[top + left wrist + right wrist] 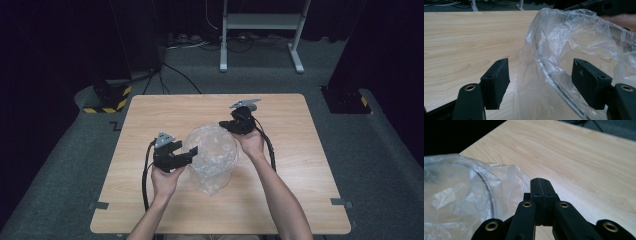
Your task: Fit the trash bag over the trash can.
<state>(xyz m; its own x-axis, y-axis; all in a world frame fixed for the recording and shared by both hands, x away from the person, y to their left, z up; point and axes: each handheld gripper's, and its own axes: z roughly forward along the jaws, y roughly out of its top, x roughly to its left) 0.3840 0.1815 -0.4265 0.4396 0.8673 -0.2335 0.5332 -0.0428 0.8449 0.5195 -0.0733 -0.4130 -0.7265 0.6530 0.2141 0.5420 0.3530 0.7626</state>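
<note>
Resting near the middle of the pale wood-grain counter is a round clear bowl draped in a thin, crinkled transparent plastic bag. The film is glossy and creased, catching white highlights, and its loose end trails off toward six o'clock. In the left gripper view the bowl's curved rim shows as a dark arc through the wrinkled plastic.

The left tool sits at the bag's nine o'clock side, held in the person's left hand. Its jaws are spread wide: one black rubbery pad stands outside the bag over bare wood, the other pad sits behind the film on the bowl side, so the rim and bag wall lie between them. Neither pad visibly presses the plastic.

The right tool is at the bag's one o'clock edge, held in the right hand. Its jaws are pressed together; in the right gripper view the two flat pads meet with no gap, and the bag's edge lies just beside them. Whether any film is pinched between them cannot be told.

A black cable trails from the left tool toward six o'clock. Beyond the counter at twelve o'clock, a white metal stand rests on grey carpet, and a yellow-and-black striped base sits at ten o'clock.
</note>
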